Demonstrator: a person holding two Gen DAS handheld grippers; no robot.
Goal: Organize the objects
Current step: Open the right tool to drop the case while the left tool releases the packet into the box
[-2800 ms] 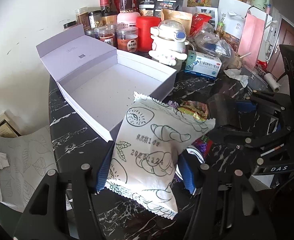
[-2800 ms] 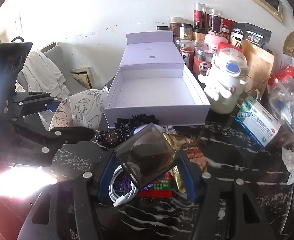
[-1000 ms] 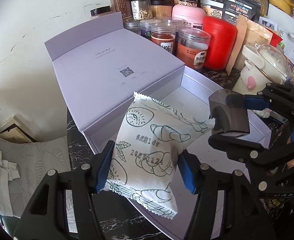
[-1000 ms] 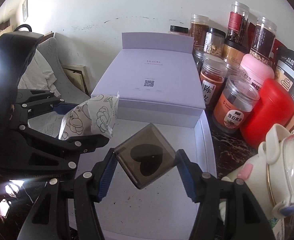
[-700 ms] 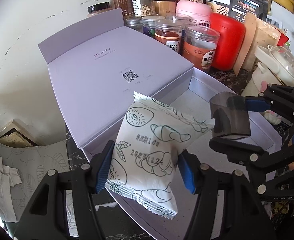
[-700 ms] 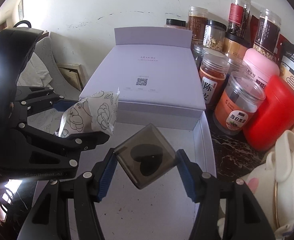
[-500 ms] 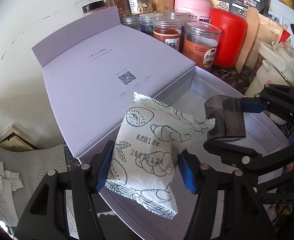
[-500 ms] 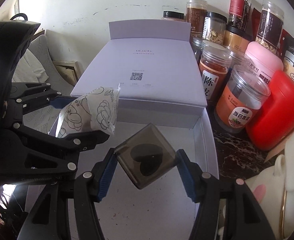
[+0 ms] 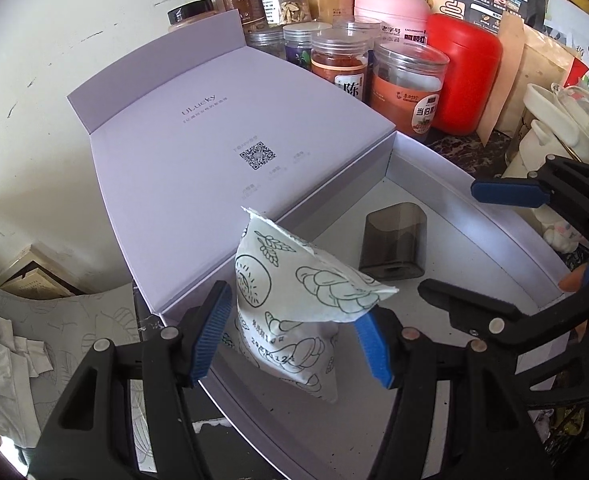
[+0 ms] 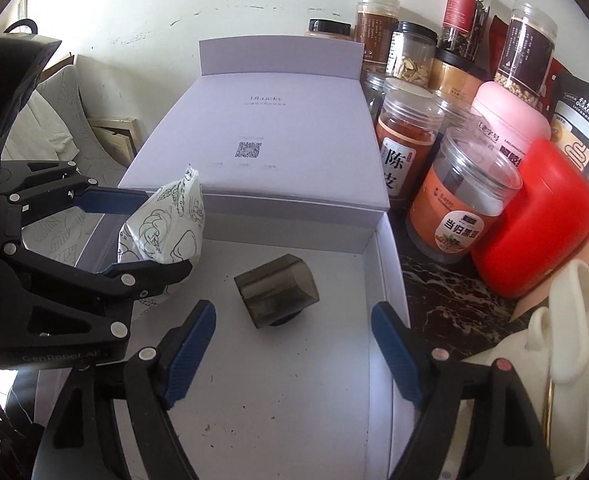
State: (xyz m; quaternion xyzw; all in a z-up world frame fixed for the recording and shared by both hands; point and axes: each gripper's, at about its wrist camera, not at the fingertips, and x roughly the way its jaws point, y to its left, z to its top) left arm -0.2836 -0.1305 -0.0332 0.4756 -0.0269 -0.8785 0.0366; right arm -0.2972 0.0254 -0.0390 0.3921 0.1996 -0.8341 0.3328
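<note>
So the right gripper (image 10: 292,354) has just been opened wide, nothing between its jaws. Just ahead, the smoky translucent plastic case (image 10: 276,294) is lying on its side on the white floor of the lavender box (image 10: 388,248). The crinkly printed snack packet (image 9: 302,304), tipped corner-up, seems barely pinched in the left gripper (image 9: 292,338). Jars (image 10: 460,196) are lined up behind on black marble.
</note>
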